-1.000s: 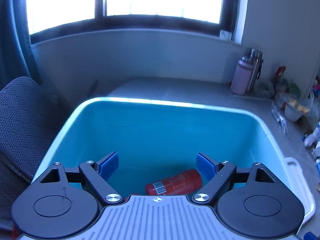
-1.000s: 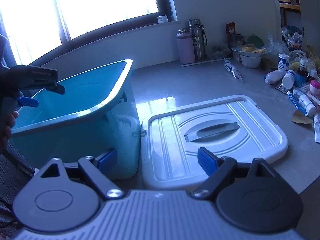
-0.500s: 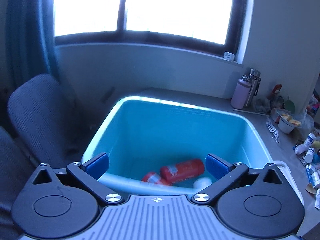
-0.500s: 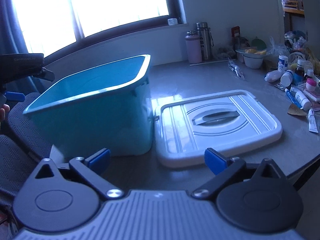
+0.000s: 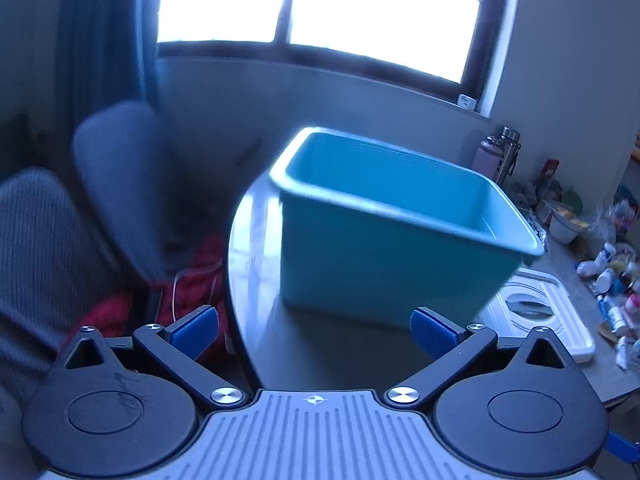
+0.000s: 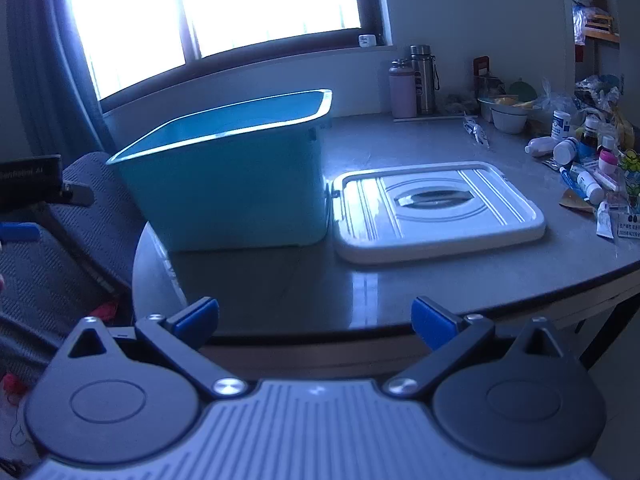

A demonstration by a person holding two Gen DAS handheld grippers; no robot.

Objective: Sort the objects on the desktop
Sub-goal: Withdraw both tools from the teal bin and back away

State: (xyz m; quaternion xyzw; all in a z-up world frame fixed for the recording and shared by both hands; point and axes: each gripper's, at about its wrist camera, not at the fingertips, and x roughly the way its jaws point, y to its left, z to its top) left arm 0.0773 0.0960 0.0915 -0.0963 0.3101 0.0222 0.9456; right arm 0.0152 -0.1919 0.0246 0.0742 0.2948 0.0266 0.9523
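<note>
A teal storage bin [image 5: 384, 264] [image 6: 228, 192] stands on the grey table near its left end; its inside is hidden from both views. Its white lid [image 6: 436, 208] [image 5: 536, 316] lies flat on the table to the bin's right. My left gripper [image 5: 314, 332] is open and empty, back from the bin over the table's front-left edge. My right gripper [image 6: 314, 320] is open and empty too, off the table's front edge. Several small bottles and tubes [image 6: 580, 160] lie clustered at the table's right end. The left gripper's body [image 6: 36, 188] shows at the right wrist view's left edge.
Two flasks [image 6: 414, 80] stand by the wall at the back. A white bowl [image 6: 508, 118] and plastic bags sit at the back right. Grey chairs [image 5: 116, 184] stand left of the table, with red cloth [image 5: 192, 284] on the floor beside it.
Both grippers have pulled back and away from the bin. The left one was over the bin looking in at red bottles; now it sees the bin from outside. Both stay open.
</note>
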